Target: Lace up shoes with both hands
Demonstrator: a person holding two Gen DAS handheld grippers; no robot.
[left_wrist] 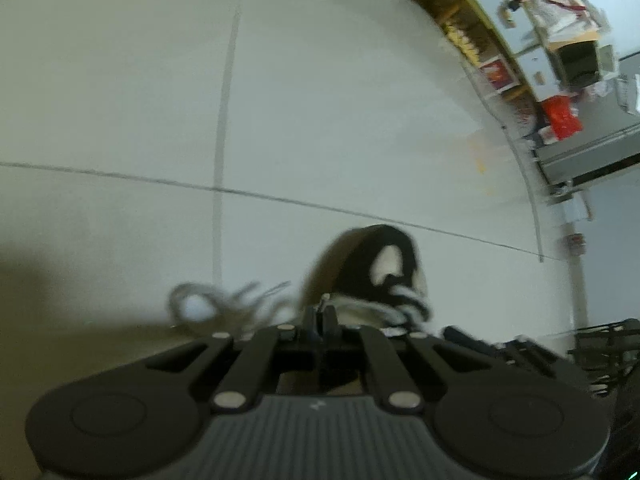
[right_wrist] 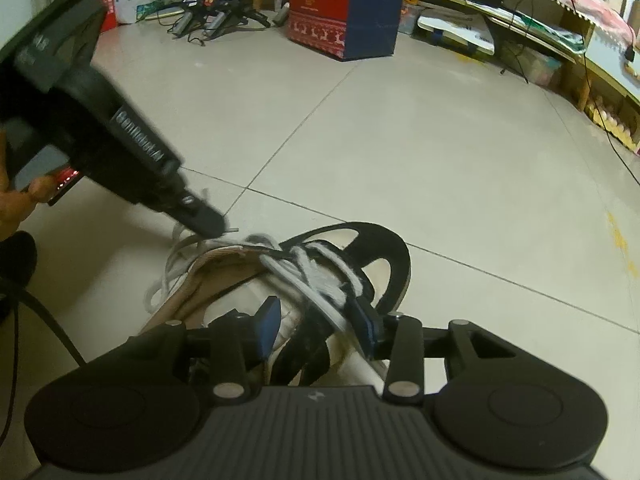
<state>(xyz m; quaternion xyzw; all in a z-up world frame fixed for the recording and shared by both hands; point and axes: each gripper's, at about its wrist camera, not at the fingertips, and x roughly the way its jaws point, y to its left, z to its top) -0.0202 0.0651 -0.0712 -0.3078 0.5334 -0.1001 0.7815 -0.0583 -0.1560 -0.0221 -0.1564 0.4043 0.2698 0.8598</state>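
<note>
Shoelace, white, flat and woven [right_wrist: 320, 280], is the item in hand: it crosses the tongue of a black-and-white low sneaker [right_wrist: 380, 256] standing on the pale tiled floor [right_wrist: 440, 160]. Left gripper [left_wrist: 320, 312] has its jaws fully closed; in its own blurred view a pale tip shows just above the fingers, but whether lace is pinched there cannot be told. Right gripper [right_wrist: 316, 324] has its jaws partly apart, astride the laced throat of the sneaker, with a lace strand running between the blue pads [right_wrist: 268, 320]; the pads do not appear to press on it. Judgement: the lace is light, limp and prone to slipping, so it is best taken near its stiffened tip; the sneaker is light and may shift if pulled, so it wants steadying at the throat. Left view alone shows loose lace loops [left_wrist: 200, 304] lying on the floor beside the shoe. Right view alone shows the left tool's tips at the lace by the near eyelets, a person's fingers [right_wrist: 36, 192] on its handle, and a red-and-blue Christmas gift bag [right_wrist: 344, 8] beyond.
</note>
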